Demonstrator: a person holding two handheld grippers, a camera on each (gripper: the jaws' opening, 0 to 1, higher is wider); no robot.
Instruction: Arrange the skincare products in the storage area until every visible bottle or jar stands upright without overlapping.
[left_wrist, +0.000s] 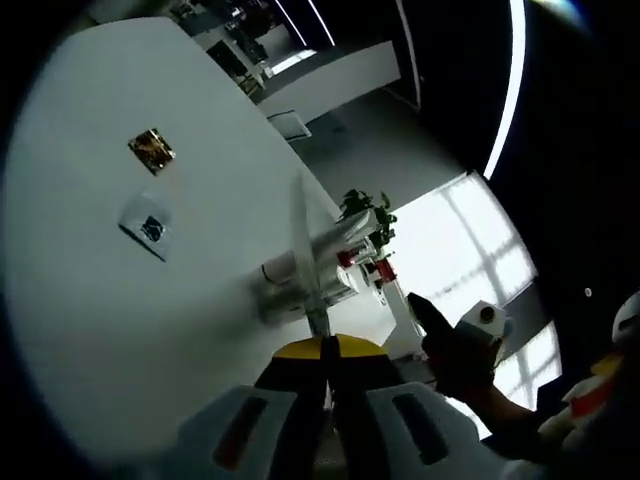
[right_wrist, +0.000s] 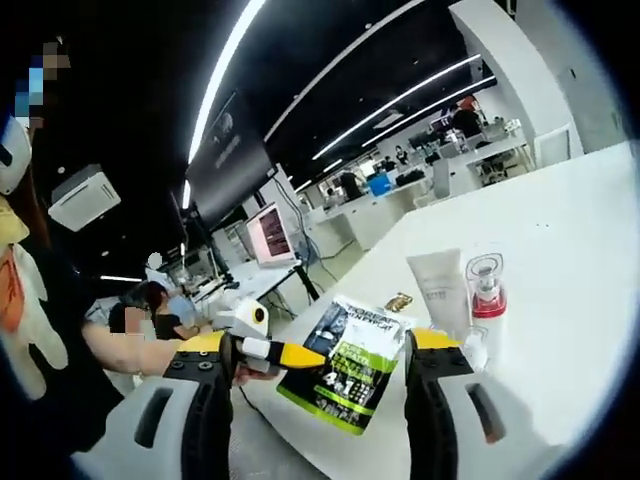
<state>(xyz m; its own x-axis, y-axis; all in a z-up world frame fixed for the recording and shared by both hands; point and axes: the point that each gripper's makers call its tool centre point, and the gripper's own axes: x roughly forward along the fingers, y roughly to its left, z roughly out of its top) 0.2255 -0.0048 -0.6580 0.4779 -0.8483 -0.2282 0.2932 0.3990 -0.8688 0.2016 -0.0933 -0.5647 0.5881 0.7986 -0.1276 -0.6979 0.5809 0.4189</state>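
My left gripper is shut on a thin packet, seen edge-on and held up over the white table. The right gripper view shows it as a green and black sachet, pinched at its left edge by the left gripper. Behind it stand a white tube and a clear bottle with a red pump; both also lie past the packet. My right gripper is open, its jaws on either side of the sachet without touching it. The right gripper comes in from the right.
A gold square sachet and a white sachet with dark print lie flat on the table. A small clear piece sits by the bottle's foot. Office desks, monitors and a seated person are beyond the table's edge.
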